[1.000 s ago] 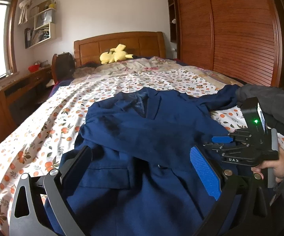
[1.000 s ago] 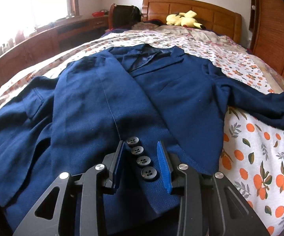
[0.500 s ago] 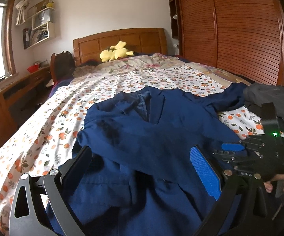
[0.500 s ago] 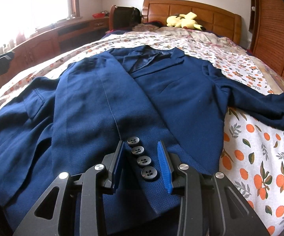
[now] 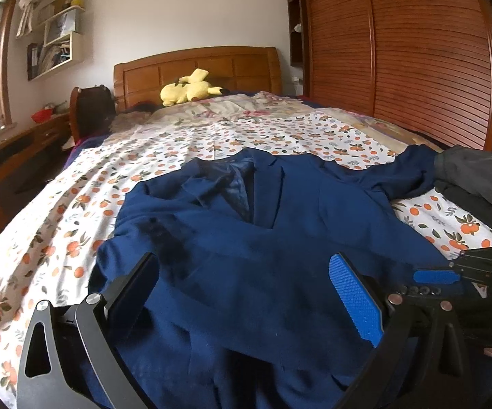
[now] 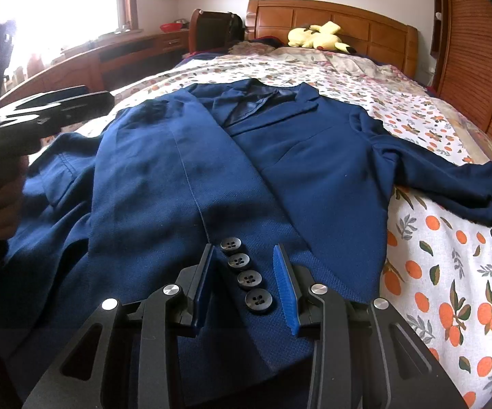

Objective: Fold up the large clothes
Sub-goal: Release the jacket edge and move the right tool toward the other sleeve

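A navy blue blazer (image 5: 263, 238) lies front-up on the bed, collar toward the headboard. Its left sleeve is folded across the body, and the cuff with several dark buttons (image 6: 246, 272) lies near the foot end. My right gripper (image 6: 244, 284) is partly closed around that cuff (image 6: 239, 310), with the buttons between the blue pads. The same gripper shows at the right edge of the left wrist view (image 5: 450, 277). My left gripper (image 5: 246, 293) is wide open and empty above the blazer's lower left part. The other sleeve (image 6: 450, 184) stretches out to the right.
The bed has a white sheet with orange prints (image 5: 58, 238) and a wooden headboard (image 5: 198, 68) with a yellow plush toy (image 5: 188, 87). A louvred wooden wardrobe (image 5: 416, 51) runs along the right. A desk (image 6: 109, 58) and chair stand left. Dark clothes (image 5: 474, 177) lie at the bed's right edge.
The left gripper has dropped lower and nearer the blazer, still open. The right gripper keeps its hold on the buttoned cuff and has barely moved.
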Demonstrator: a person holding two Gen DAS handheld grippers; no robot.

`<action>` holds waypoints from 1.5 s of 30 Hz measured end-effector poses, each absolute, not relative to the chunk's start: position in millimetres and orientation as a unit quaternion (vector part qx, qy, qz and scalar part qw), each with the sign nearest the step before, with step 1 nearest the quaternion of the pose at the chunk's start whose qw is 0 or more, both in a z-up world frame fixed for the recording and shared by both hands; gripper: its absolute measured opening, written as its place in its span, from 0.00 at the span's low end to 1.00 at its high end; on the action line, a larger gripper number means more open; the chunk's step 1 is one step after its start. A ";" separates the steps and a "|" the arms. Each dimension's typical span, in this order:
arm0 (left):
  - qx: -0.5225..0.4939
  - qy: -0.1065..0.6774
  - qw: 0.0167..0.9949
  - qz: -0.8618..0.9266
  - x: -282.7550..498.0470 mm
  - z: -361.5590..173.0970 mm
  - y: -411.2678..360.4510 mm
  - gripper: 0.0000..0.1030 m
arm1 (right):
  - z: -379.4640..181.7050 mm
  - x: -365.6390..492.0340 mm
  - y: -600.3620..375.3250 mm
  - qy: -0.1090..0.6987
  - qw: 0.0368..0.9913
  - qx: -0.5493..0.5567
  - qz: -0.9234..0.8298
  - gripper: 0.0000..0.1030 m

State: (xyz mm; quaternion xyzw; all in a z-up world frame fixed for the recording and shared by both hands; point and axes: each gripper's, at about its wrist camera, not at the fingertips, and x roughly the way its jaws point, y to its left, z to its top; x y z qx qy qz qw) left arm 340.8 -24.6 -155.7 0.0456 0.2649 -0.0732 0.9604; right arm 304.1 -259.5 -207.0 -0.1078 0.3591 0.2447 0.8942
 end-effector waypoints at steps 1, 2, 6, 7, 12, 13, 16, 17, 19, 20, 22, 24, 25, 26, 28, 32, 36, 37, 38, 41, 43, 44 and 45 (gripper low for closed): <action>0.044 0.265 0.960 -0.076 343.7 -159.2 -23.7 0.97 | -207.1 304.2 -259.6 0.359 0.894 -0.108 0.245 0.32; 0.041 0.267 0.960 -0.078 346.2 -162.6 -22.6 0.97 | -207.0 303.9 -258.9 0.359 0.894 -0.108 0.244 0.33; 0.034 0.272 0.958 -0.084 349.1 -172.2 -19.6 0.97 | -206.6 304.3 -259.6 0.359 0.895 -0.107 0.244 0.34; 0.035 0.272 0.958 -0.085 348.9 -174.5 -20.0 0.97 | -206.8 304.4 -259.8 0.359 0.894 -0.107 0.244 0.34; 0.047 0.262 0.960 -0.088 342.1 -181.7 -25.8 0.97 | -205.9 305.0 -260.5 0.360 0.895 -0.104 0.242 0.36; 0.049 0.262 0.960 -0.088 341.1 -183.5 -26.9 0.97 | -205.6 305.0 -260.8 0.360 0.895 -0.103 0.241 0.37; 0.055 0.256 0.961 -0.087 338.0 -185.0 -29.5 0.97 | -202.6 303.3 -263.3 0.355 0.899 -0.099 0.235 0.41; 0.056 0.253 0.962 -0.087 336.9 -184.6 -29.9 0.97 | -201.3 302.9 -264.6 0.352 0.901 -0.098 0.232 0.41; 0.056 0.246 0.964 -0.089 334.3 -183.5 -29.8 0.97 | -194.3 301.3 -269.7 0.344 0.907 -0.089 0.225 0.41; 0.055 0.244 0.964 -0.090 333.4 -183.1 -29.6 0.97 | -188.9 301.7 -272.9 0.342 0.910 -0.082 0.218 0.41; 0.053 0.241 0.965 -0.091 332.4 -182.4 -28.9 0.97 | -180.1 305.0 -279.8 0.339 0.914 -0.071 0.212 0.41; 0.050 0.240 0.965 -0.094 332.0 -181.5 -27.9 0.97 | -167.4 310.2 -284.7 0.332 0.920 -0.075 0.195 0.41; 0.048 0.239 0.965 -0.094 331.5 -181.0 -27.2 0.97 | -160.5 313.7 -287.3 0.328 0.923 -0.078 0.185 0.42; 0.047 0.237 0.966 -0.095 331.0 -180.5 -26.6 0.97 | -154.0 318.4 -290.6 0.325 0.925 -0.077 0.178 0.42; 0.045 0.234 0.966 -0.097 329.8 -179.5 -25.8 0.97 | -144.5 327.5 -296.5 0.324 0.929 -0.075 0.163 0.42; 0.046 0.235 0.965 -0.105 330.3 -180.0 -26.9 0.97 | -125.5 346.7 -308.9 0.319 0.935 -0.086 0.126 0.44; 0.047 0.233 0.965 -0.109 329.3 -179.6 -28.4 0.97 | -116.3 366.9 -321.5 0.315 0.940 -0.089 0.093 0.58; 0.046 0.233 0.965 -0.109 329.2 -179.3 -28.3 0.97 | -115.1 373.8 -325.3 0.315 0.941 -0.088 0.084 0.58; 0.045 0.232 0.965 -0.110 329.1 -179.1 -28.2 0.97 | -115.4 378.5 -328.8 0.316 0.942 -0.084 0.078 0.61; 0.042 0.234 0.965 -0.113 329.3 -179.0 -27.6 0.97 | -121.8 402.7 -341.3 0.327 0.941 -0.067 0.054 0.68; 0.041 0.238 0.964 -0.113 330.8 -179.7 -27.3 0.97 | -132.2 421.5 -349.3 0.339 0.938 -0.056 0.042 0.68; 0.041 0.239 0.964 -0.113 331.0 -179.8 -27.4 0.97 | -136.2 427.8 -351.4 0.345 0.937 -0.052 0.035 0.68; 0.040 0.238 0.964 -0.114 331.1 -179.6 -27.3 0.97 | -142.8 437.9 -357.0 0.355 0.934 -0.040 0.025 0.68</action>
